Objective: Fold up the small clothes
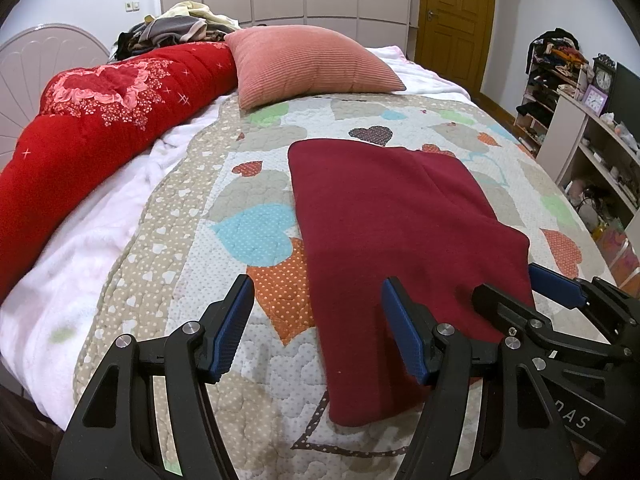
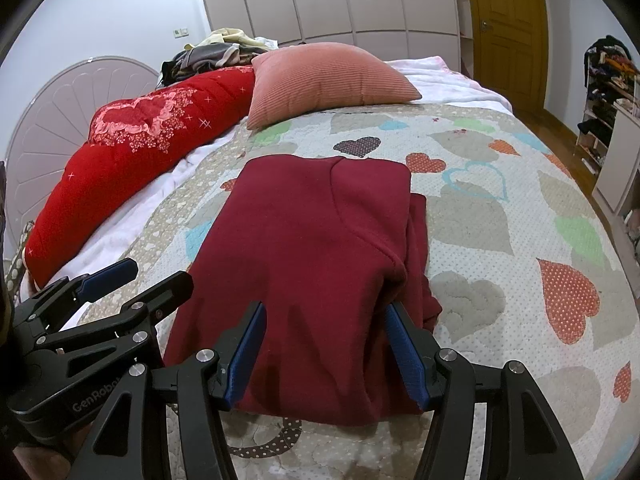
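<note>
Folded garment lying flat mid-quilt, near edge towards both grippers. Left gripper and right gripper hovering apart, holding nothing. Seemingly between folds; next probably pinching the near hem. Open quilt rightward, pillow well beyond.

The left tongs are covering the maroon garment's near edge. The shelf items are appearing too small to identify.
</note>
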A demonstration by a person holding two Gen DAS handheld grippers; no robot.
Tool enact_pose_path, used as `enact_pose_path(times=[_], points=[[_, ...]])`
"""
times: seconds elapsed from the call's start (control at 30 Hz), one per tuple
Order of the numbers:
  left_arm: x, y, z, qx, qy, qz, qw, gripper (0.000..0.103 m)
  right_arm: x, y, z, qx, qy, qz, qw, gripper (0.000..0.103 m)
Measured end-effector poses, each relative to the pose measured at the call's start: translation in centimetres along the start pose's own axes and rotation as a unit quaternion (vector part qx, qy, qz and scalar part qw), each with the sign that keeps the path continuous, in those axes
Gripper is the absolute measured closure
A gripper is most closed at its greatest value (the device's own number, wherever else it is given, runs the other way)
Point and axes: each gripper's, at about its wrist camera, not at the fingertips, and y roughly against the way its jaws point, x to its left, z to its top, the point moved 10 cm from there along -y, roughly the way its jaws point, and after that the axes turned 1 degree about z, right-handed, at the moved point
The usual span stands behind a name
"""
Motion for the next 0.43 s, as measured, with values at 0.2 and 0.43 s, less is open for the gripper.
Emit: enact_pose_path(times=[0.2, 0.43], points=[[0.3, -0.1, 0.2, -0.007, -0.003, -0.001, 1.0000, 0.036, 0.2, -0.2, -0.3, 0.003, 0.001, 0.002, 1.000, 0.044], [1.3, -0.8, 0.6, -0.009, 0.006, -0.004, 0.9999, 0.036, -0.7, -0.2, 0.2, -0.001, -0.007, -0.004, 1.000, 0.044]])
